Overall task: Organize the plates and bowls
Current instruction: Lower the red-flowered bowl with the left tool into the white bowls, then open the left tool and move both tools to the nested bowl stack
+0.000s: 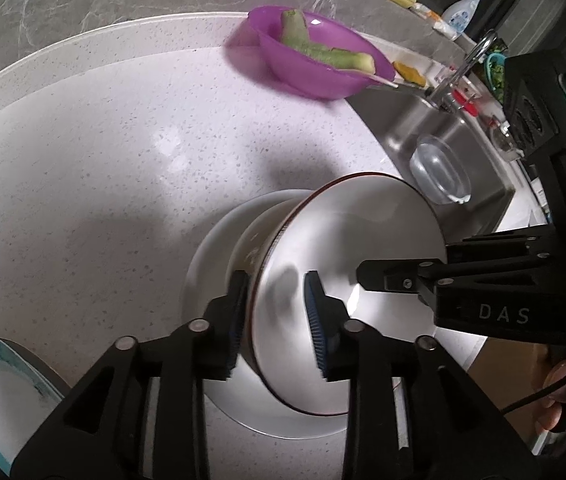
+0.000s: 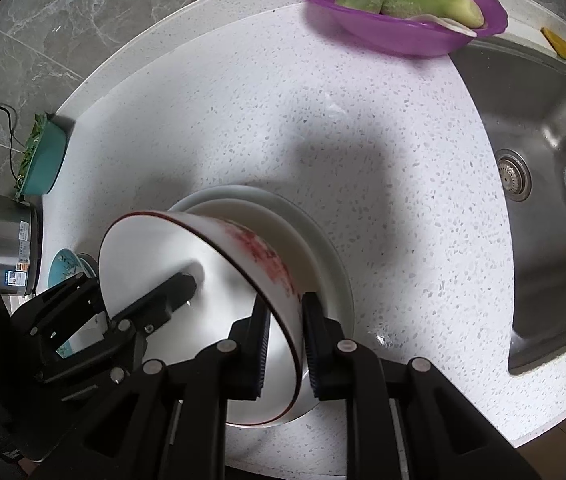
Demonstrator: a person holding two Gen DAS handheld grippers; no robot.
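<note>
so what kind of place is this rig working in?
Almost certainly a home kitchen: speckled white stone countertop, stainless steel sink with a chrome tap, and a purple plastic bowl of green vegetable pieces.

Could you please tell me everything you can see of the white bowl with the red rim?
The white bowl looks like glazed ceramic, with a thin dark red rim line and a red pattern on its outer wall. It is empty and tilted steeply, resting in a white plate on the speckled counter. The right gripper pinches its rim; the left gripper straddles the opposite rim, pads not pressing it.
</note>
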